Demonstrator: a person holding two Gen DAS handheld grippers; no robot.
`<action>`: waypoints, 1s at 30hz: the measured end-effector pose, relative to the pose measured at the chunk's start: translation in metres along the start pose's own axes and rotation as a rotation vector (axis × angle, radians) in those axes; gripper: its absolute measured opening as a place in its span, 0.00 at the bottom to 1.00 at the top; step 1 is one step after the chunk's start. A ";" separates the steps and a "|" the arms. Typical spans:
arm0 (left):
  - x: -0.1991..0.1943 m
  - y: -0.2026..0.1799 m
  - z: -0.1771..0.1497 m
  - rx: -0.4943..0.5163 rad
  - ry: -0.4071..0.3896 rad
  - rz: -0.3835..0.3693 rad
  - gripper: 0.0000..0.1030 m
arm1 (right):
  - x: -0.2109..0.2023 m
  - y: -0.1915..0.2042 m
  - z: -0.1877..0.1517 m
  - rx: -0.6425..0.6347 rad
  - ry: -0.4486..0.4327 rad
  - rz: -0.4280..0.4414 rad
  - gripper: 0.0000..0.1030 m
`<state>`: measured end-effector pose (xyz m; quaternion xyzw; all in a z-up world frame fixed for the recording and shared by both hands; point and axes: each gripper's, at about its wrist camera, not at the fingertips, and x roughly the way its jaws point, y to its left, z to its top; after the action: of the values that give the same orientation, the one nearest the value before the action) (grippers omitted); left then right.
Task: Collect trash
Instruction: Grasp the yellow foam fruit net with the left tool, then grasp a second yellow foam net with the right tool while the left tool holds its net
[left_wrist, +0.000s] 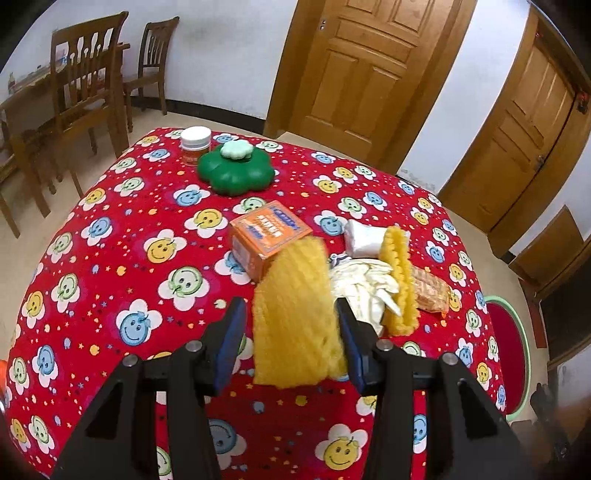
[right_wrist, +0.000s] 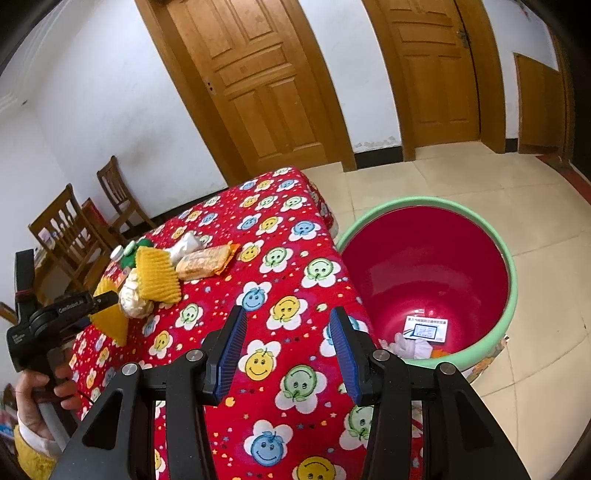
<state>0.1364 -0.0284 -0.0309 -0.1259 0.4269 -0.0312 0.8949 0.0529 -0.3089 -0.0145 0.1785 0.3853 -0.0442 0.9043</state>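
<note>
The left claw has a yellow foam net between its two blue pads. The net touches the pad on the right, but a gap shows by the other pad, so I cannot tell if the claw is squeezing it. In the right wrist view, this claw sits at 9 o'clock, with a hand on its handle.

Just past the net, at 12 o'clock, is an orange box. At 1 o'clock lies a crumpled white glove, and touching it is a second yellow net. Behind them are a white packet and a snack wrapper. Far off at 11 o'clock stand a green flower-shaped tub and a small white-capped jar.

The right claw is open with nothing in it, above the red smiley cloth. At 2 o'clock from it, on the floor beside the table, is the red bin with a green rim. Some white and orange trash lies at its bottom.
</note>
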 end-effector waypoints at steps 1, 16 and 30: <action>0.000 0.002 0.000 -0.005 0.001 -0.002 0.47 | 0.001 0.002 0.000 -0.004 0.001 0.001 0.47; 0.006 0.034 -0.008 -0.058 0.039 -0.030 0.23 | 0.024 0.058 0.011 -0.134 0.049 0.083 0.47; 0.014 0.045 -0.007 -0.075 0.058 -0.061 0.23 | 0.096 0.129 0.000 -0.297 0.194 0.112 0.46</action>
<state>0.1371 0.0118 -0.0569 -0.1711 0.4493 -0.0460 0.8756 0.1476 -0.1828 -0.0456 0.0674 0.4622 0.0810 0.8805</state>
